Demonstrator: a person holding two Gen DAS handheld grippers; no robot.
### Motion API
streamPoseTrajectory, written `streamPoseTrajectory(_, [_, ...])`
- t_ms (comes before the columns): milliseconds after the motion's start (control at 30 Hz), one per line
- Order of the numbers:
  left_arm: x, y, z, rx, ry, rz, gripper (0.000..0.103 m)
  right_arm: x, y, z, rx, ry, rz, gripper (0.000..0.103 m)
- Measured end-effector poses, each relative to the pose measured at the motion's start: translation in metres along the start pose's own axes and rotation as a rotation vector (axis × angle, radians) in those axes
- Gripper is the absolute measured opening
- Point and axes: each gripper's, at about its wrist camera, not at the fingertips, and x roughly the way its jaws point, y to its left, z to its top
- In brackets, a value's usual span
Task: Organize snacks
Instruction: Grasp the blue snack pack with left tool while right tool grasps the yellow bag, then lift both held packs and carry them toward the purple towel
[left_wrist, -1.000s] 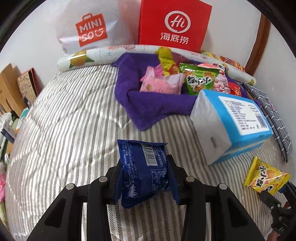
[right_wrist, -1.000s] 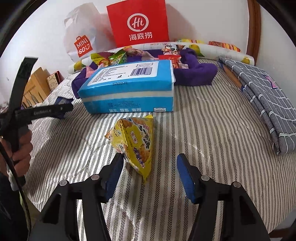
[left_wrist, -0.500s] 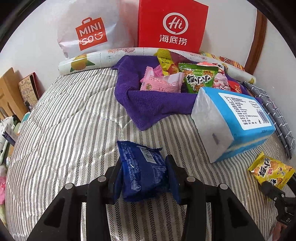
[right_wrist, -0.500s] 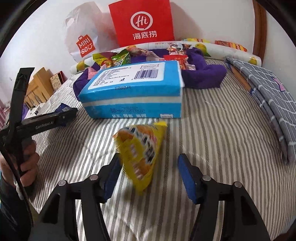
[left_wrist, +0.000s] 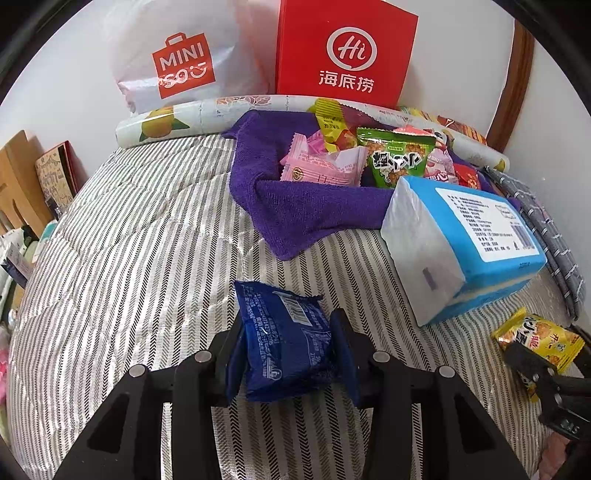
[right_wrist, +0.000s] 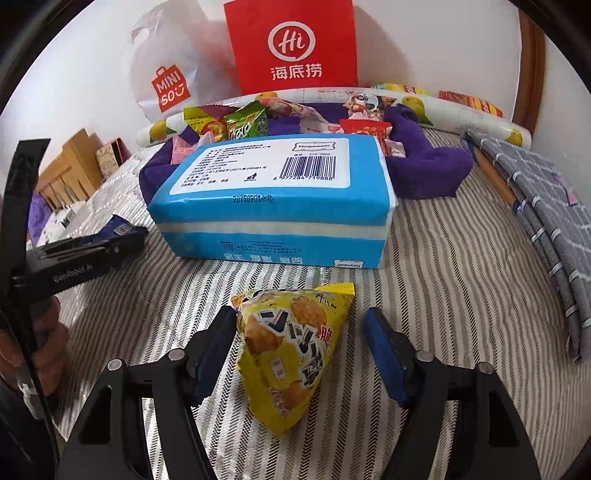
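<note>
My left gripper (left_wrist: 286, 339) is shut on a dark blue snack packet (left_wrist: 284, 341), held low over the striped bed cover. My right gripper (right_wrist: 299, 332) is open, its jaws standing on either side of a yellow snack packet (right_wrist: 291, 354) that lies on the cover; the left pad touches it, the right pad is apart. The yellow packet also shows in the left wrist view (left_wrist: 535, 339). A purple towel (left_wrist: 303, 206) at the back holds several snack packets, among them a pink one (left_wrist: 325, 166) and a green one (left_wrist: 397, 160).
A blue tissue pack (right_wrist: 277, 199) lies between the grippers and the towel. A red bag (left_wrist: 343, 55) and a white Miniso bag (left_wrist: 177, 66) stand against the wall. A folded grey cloth (right_wrist: 546, 206) lies at the right. Wooden items (left_wrist: 18, 184) stand left.
The left gripper has lowered the blue packet toward the cover. The yellow packet has tipped over between the right jaws and now lies flat, pointing toward me.
</note>
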Motion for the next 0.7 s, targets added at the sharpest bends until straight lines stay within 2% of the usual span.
streamPoseTrajectory(100, [-0.0007, 0.0019, -0.0004, -0.007, -0.001, -0.008, 0.04, -0.002, -0.0007, -0.0005, -0.016, -0.013, 0.004, 0.058])
streamPoseTrajectory(267, [-0.0005, 0.0018, -0.001, -0.002, -0.001, -0.002, 0.04, -0.0049, -0.0008, 0.0039, -0.085, -0.037, -0.011, 0.057])
streamPoseTrajectory(467, [-0.0006, 0.0016, -0.0001, -0.007, -0.002, -0.008, 0.04, 0.0007, -0.0052, 0.0053, -0.068, -0.048, 0.005, 0.056])
streamPoseTrajectory(700, [-0.0009, 0.0027, -0.0002, -0.011, -0.003, -0.013, 0.04, -0.0015, -0.0049, 0.0031, -0.064, -0.067, -0.016, 0.056])
